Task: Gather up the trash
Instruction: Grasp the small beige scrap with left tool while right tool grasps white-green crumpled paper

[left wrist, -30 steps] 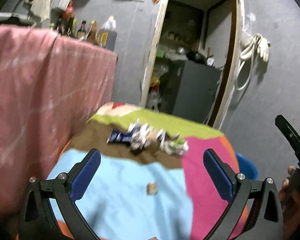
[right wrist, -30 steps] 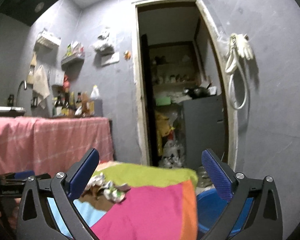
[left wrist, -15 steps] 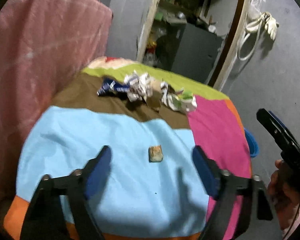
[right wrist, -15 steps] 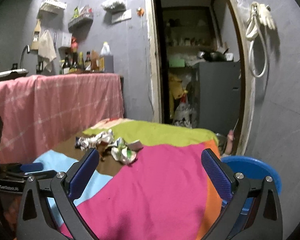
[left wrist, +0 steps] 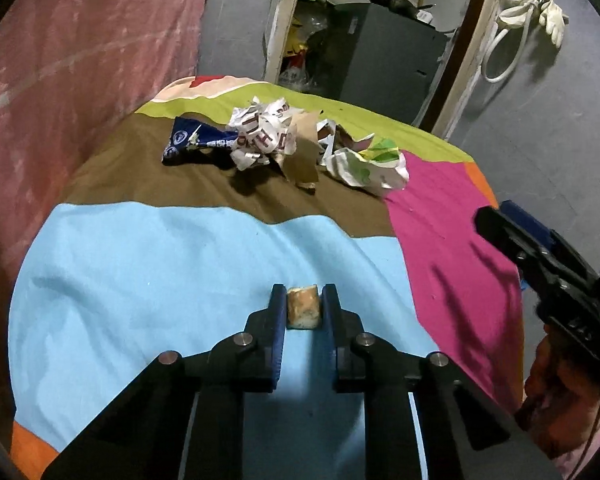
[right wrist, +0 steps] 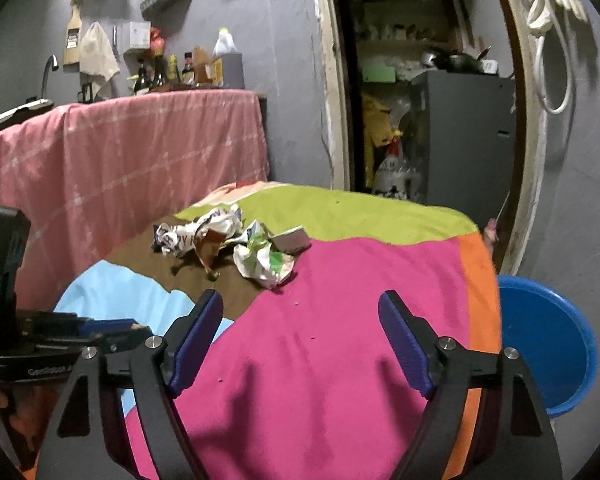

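In the left wrist view, the left hand-held gripper (left wrist: 303, 307) tilts down over the near part of the surface (left wrist: 140, 280), which is covered by a patchwork cloth in light blue, brown, green, magenta and orange. Its jaws are closing around one small tan scrap (left wrist: 303, 307) that lies on the light blue patch; the blue pads flank it closely on both sides, and whether they press on it yet I cannot tell. On the far brown and green patches lies a heap of trash (left wrist: 284, 148): one dark blue wrapper (left wrist: 192, 142), one crumpled white paper with red letters (left wrist: 262, 136), one brown paper piece (left wrist: 304, 156) and one white-and-green wrapper (left wrist: 368, 166). At the right edge a hand (left wrist: 560, 400) grips the other tool's black handle. A pink cloth (left wrist: 80, 72) hangs on the left, and an open doorway (left wrist: 372, 40) lies beyond.

In the right wrist view, the right hand-held gripper (right wrist: 302, 344) points slightly down above the magenta patch. Its jaws are spread wide yet closing, with nothing between them. The trash heap (right wrist: 228, 244) sits far left of it. One blue basin (right wrist: 540, 344) stands on the floor at the right, beside the surface. Bottles (right wrist: 180, 68) line the counter behind the pink cloth.
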Demonstrator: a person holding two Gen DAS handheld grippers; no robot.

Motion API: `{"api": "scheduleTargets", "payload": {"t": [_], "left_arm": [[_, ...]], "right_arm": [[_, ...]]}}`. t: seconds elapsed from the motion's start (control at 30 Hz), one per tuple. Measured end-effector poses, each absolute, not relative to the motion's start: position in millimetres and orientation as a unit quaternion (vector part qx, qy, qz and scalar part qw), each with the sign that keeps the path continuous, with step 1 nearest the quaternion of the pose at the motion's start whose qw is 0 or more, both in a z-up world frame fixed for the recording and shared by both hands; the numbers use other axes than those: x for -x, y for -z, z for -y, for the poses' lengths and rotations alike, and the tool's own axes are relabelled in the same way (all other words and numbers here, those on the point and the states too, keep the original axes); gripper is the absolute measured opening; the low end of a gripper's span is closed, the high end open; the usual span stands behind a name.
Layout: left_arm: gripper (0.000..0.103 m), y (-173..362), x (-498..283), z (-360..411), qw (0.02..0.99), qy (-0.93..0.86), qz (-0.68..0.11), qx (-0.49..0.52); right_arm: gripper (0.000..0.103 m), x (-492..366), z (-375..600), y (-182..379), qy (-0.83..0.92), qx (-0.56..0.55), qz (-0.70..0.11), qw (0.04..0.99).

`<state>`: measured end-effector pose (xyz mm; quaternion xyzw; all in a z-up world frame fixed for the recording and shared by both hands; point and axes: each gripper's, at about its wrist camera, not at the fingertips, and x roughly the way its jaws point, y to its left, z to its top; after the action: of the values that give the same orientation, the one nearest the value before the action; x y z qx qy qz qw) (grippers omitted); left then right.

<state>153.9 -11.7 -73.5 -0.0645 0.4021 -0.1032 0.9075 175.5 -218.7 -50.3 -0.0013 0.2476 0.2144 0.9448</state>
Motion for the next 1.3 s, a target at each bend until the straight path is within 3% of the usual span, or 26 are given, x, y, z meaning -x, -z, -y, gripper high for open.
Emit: {"api": "scheduleTargets", "payload": {"t": [0.43,0.67,0.73,0.8,0.9,1.3], "left_arm": [[0.014,62.7,-183.5,-0.7,0.914,0.085,-0.386,0.091],[0.014,57.3,-195.4,-11.2,0.918,0.072,-0.376,0.106],[0.014,56.1,-195.5,-12.1,0.919,0.071,-0.373,0.108],[0.014,54.7,-193.7,-10.3,0.920,0.071,-0.370,0.108],[0.014,52.2,-190.2,-8.0,0.922,0.073,-0.364,0.111],[0.014,17.4,-172.8,26.6,0.943,0.109,-0.298,0.103]], "right_arm": [[0.062,-235.7,184.0,50.6,-0.258,0.006,-0.314,0.913],[0.049,-258.2,163.7,55.2,-0.270,0.027,-0.336,0.902],[0.038,-261.6,160.8,58.5,-0.271,0.034,-0.343,0.899],[0.017,-262.4,158.9,61.8,-0.271,0.040,-0.348,0.897],[0.008,-258.0,164.2,62.3,-0.277,0.031,-0.345,0.896],[0.004,-202.7,209.5,21.6,-0.263,-0.003,-0.234,0.936]]}}
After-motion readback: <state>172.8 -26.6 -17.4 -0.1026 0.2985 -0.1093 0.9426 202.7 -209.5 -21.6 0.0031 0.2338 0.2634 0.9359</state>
